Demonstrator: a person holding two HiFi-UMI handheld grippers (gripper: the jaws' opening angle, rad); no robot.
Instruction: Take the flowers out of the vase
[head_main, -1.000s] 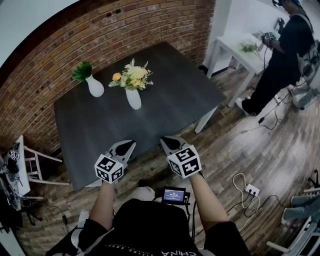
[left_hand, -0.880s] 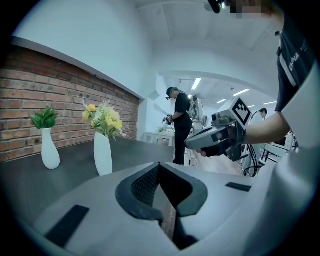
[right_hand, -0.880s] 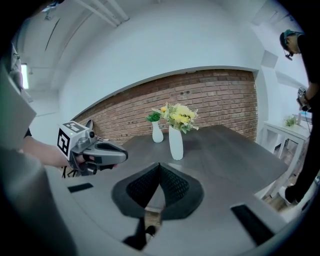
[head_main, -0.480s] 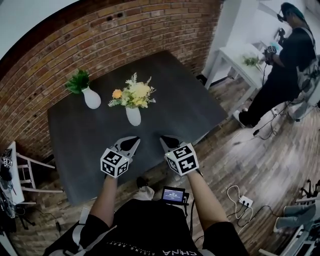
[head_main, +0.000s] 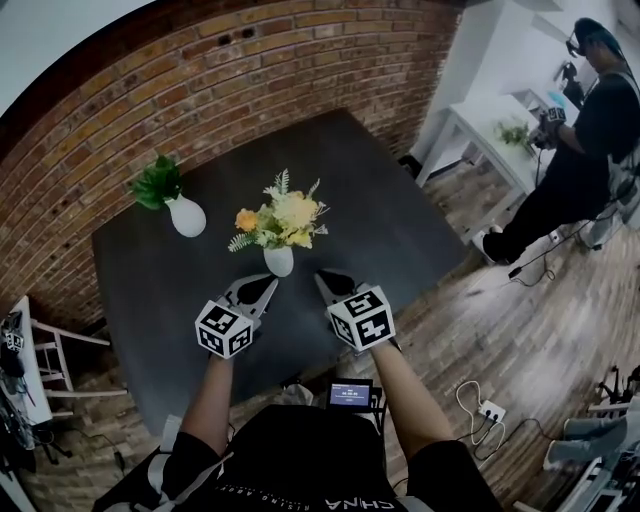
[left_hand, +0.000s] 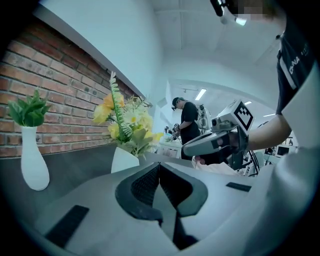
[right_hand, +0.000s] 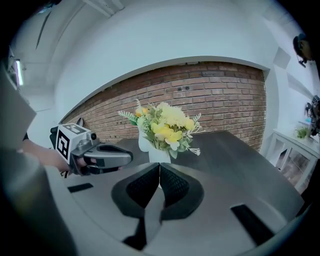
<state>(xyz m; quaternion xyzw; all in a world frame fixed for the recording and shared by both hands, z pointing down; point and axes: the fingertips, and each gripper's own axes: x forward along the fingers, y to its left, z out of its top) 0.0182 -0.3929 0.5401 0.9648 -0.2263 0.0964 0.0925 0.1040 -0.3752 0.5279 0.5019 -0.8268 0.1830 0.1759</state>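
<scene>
Nearest: two hand-held grippers, side by side, tips over the near part of the tabletop (head_main: 390, 225). Left hand-held gripper (head_main: 262, 288) and right hand-held gripper (head_main: 328, 281) both have jaws pressed together, with nothing between them.

Just beyond, between their tips: one white vase (head_main: 279, 261) with the flowers (head_main: 283, 220) in it. The bunch has pale yellow blooms, one orange, and green and whitish sprigs. It stands near the middle of the dark surface.

Second white vase (head_main: 187, 216), green leaves only, sits further left, well apart. Two vases in all.

Bare surface lies right of and behind the bunch. Brick wall (head_main: 200, 80) runs along the far edge. One person (head_main: 585, 140) stands by a white side table (head_main: 485, 120), far right.
</scene>
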